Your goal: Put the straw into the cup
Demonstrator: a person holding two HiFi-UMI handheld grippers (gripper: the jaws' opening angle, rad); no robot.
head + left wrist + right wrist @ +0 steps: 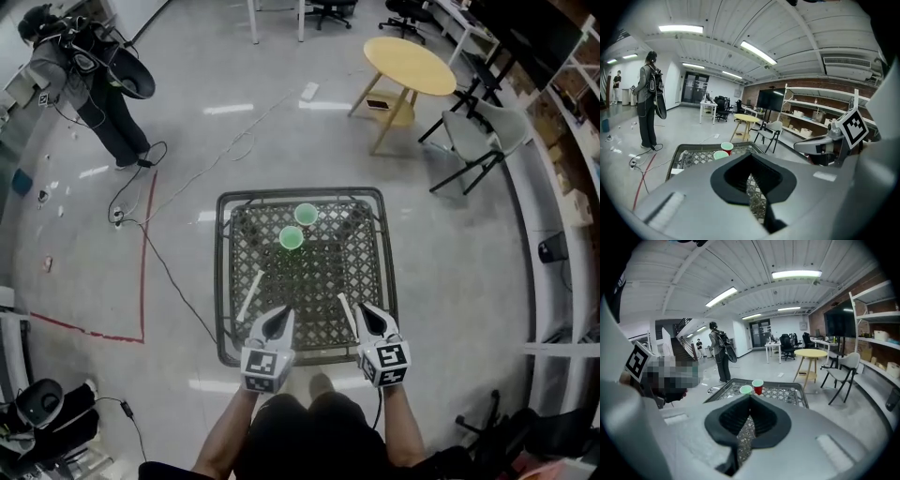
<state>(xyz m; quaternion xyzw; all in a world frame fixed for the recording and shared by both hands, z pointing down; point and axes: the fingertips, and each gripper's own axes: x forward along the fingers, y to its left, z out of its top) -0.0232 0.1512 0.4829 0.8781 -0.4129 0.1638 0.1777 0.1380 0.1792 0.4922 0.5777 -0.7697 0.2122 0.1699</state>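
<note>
Two cups stand on the dark lattice table [223,281], the far cup [306,214] and the near cup [292,237], both green at the top from above. In the left gripper view one is a red cup [726,148] behind a green cup [720,154]. A white straw [250,295] lies on the table's left side. A second straw [345,309] lies just left of my right gripper [365,313]. My left gripper [280,316] hovers over the table's near edge, right of the first straw. Both grippers are shut and hold nothing, as their own views show for the left gripper [750,177] and the right gripper [748,420].
A person [94,84] stands at the far left on the floor. Cables [159,253] run from there to the table. A round yellow table [410,64] and a folding chair [483,141] stand at the far right. Red tape [142,272] marks the floor.
</note>
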